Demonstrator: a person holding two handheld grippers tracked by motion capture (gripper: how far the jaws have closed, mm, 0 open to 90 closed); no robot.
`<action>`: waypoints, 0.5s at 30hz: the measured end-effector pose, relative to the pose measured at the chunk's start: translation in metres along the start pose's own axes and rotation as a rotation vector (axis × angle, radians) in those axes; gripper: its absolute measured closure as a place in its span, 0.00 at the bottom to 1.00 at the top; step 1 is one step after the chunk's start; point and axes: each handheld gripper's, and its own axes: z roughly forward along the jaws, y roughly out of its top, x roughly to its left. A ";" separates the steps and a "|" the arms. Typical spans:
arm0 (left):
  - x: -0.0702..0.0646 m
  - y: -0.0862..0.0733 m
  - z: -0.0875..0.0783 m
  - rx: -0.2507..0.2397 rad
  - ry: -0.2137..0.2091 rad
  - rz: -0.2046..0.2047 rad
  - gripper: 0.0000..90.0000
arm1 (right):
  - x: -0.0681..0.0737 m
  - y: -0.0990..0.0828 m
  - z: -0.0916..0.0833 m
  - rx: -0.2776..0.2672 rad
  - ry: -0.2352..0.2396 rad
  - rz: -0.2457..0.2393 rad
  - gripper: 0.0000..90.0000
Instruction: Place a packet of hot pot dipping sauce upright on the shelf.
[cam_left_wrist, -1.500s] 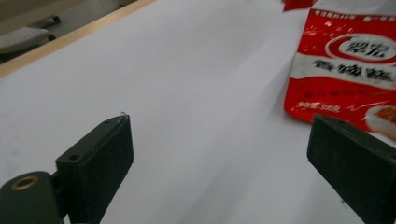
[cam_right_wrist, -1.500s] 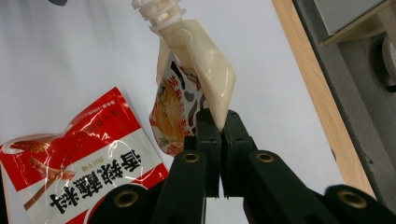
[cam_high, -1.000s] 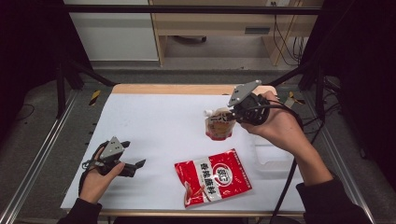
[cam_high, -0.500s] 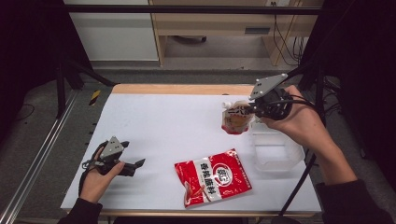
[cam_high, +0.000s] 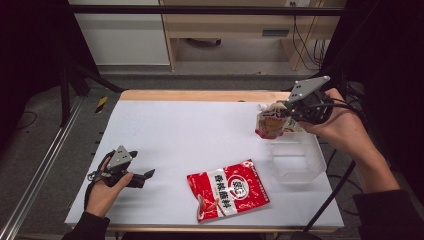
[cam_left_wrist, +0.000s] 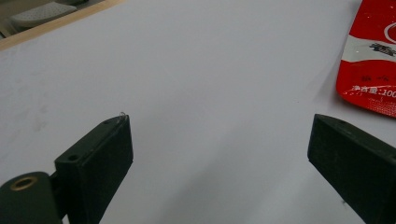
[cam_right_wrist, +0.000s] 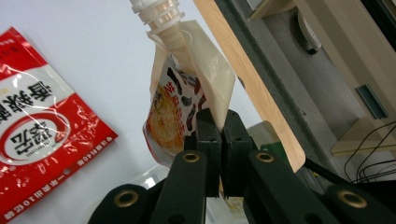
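My right gripper (cam_high: 289, 116) is shut on the edge of a spouted drink pouch (cam_high: 270, 122), cream and orange with a white screw cap, and holds it in the air just beyond the far rim of a clear plastic tub (cam_high: 296, 159). In the right gripper view the pouch (cam_right_wrist: 187, 95) hangs from the pinched jaws (cam_right_wrist: 219, 126). A red seasoning packet (cam_high: 227, 189) lies flat near the table's front edge. My left gripper (cam_high: 146, 175) rests low at the front left, held in a hand, its jaws wide open (cam_left_wrist: 219, 154) over bare white table, the red packet (cam_left_wrist: 371, 60) off to one side.
The white table top (cam_high: 190, 135) has a wooden far edge (cam_high: 200, 95). A cable trails from the right gripper down past the tub. Metal frame rails run along the left side, and a cabinet stands beyond the table.
The right gripper has carried the pouch rightward, from the table's middle right to above the tub's far rim. The left gripper and the red packet have stayed put.
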 end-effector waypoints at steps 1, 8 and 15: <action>0.000 0.000 0.000 0.001 0.001 0.000 0.08 | -0.002 -0.003 0.002 0.004 -0.007 0.007 0.98; 0.002 -0.001 -0.002 -0.004 0.003 -0.008 0.08 | -0.015 -0.021 0.012 0.026 -0.020 0.031 0.98; 0.003 -0.002 -0.002 -0.005 0.010 -0.009 0.08 | -0.024 -0.044 0.028 0.049 -0.029 0.073 0.98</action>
